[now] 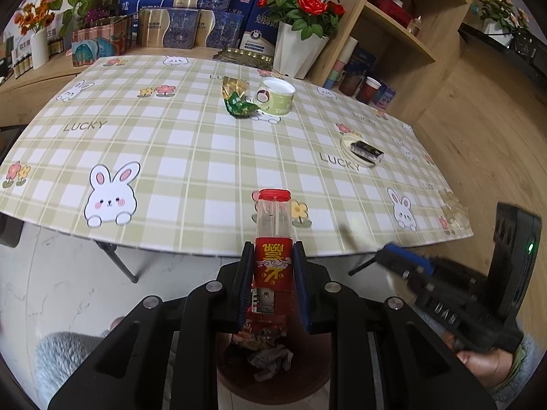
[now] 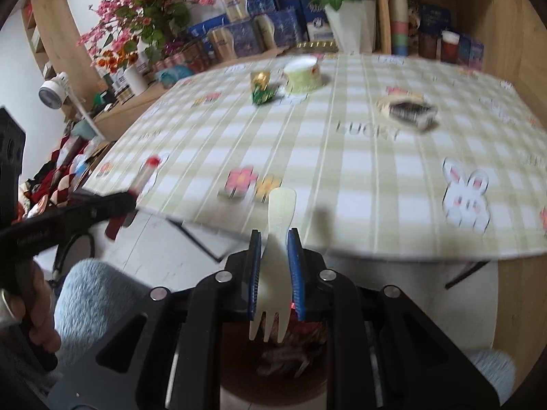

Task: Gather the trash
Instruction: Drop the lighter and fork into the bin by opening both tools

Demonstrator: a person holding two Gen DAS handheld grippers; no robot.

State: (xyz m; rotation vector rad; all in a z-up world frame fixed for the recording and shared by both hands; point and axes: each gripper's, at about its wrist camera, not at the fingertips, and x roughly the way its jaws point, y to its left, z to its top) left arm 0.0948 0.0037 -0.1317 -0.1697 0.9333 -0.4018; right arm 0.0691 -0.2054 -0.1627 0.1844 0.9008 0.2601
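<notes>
Bottle [image 1: 273,239] between left tongs [image 1: 272,283], fork [image 2: 276,266] between right tongs [image 2: 276,273]

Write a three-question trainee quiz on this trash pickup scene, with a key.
1. True or false: the left gripper is empty.
2. What is clamped in the right gripper?
A. spoon
B. fork
C. straw
3. Fill in: the green paper cup rests on the ____.

Key:
1. False; it is shut on a clear container with a red cap.
2. B, held above the trash bin.
3. Table, beside the gold and green wrapper.
</notes>
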